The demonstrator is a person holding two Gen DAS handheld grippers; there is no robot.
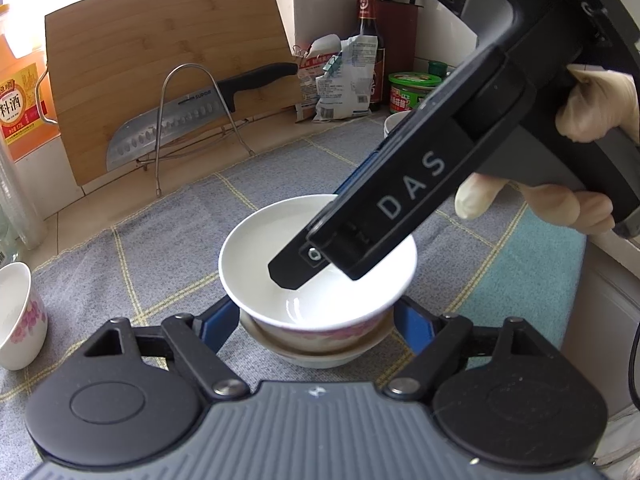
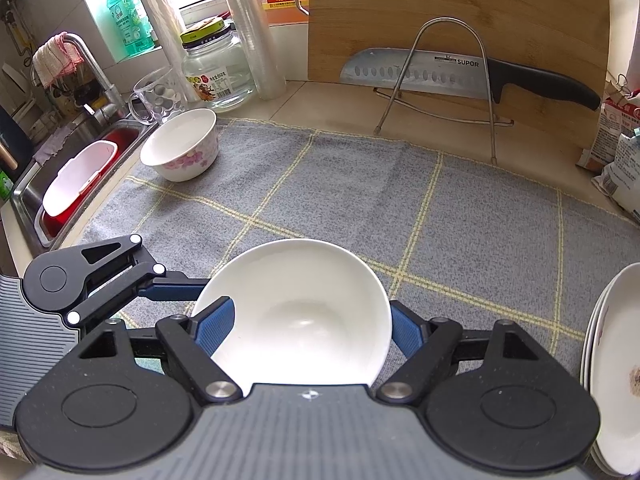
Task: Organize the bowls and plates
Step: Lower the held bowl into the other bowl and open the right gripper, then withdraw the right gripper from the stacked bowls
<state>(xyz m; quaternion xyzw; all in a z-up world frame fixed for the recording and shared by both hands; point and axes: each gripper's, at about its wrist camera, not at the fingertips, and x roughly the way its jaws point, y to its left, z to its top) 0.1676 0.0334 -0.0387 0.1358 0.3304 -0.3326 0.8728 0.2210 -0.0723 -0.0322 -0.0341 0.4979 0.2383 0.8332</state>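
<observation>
The bowl (image 2: 296,316) sits nested on another, the right gripper (image 2: 308,320) pinching its rim, the left gripper (image 1: 316,320) spread around; next, release.

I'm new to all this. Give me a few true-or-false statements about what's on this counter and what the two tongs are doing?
1. The white bowl sits nested in another dish. True.
2. The right tongs grip a plate. False: they hold that bowl's rim, one finger inside.
3. The knife lies flat on the cloth. False: it rests on a wire rack against the cutting board.
4. A flowered bowl stands alone near the sink. True.
5. The left tongs straddle the lower dish. True.
</observation>
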